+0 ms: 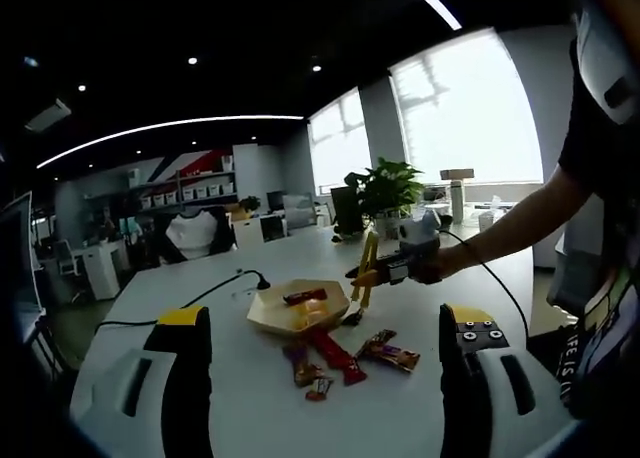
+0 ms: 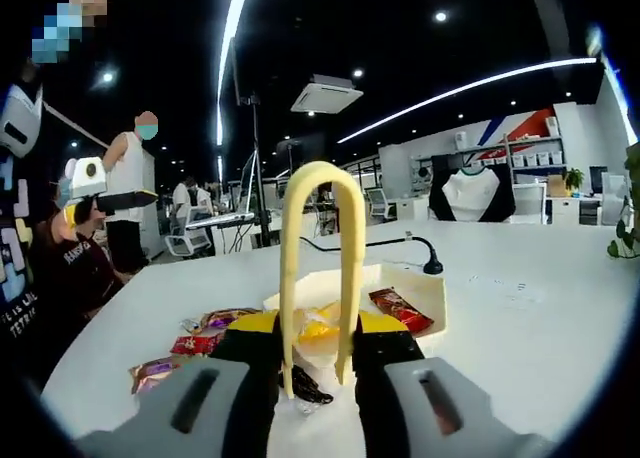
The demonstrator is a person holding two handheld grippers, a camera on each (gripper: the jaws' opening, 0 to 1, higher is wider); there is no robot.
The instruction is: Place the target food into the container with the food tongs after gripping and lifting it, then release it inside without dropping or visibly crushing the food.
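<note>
Left gripper view: left gripper (image 1: 325, 363) jaws spread wide, holding nothing, over snack packets (image 1: 340, 358) on the white table (image 1: 250, 418); one red packet (image 1: 305, 296) already in the tray (image 1: 297, 310). Right gripper view: right gripper (image 2: 318, 378) pinches yellow tongs (image 2: 320, 268), tips above a dark packet (image 2: 305, 386) beside the tray.

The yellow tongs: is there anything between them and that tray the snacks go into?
Nothing visible. The yellow tongs, held in the right gripper, hang at the tray's rim with a dark wrapper between their tips.
</note>
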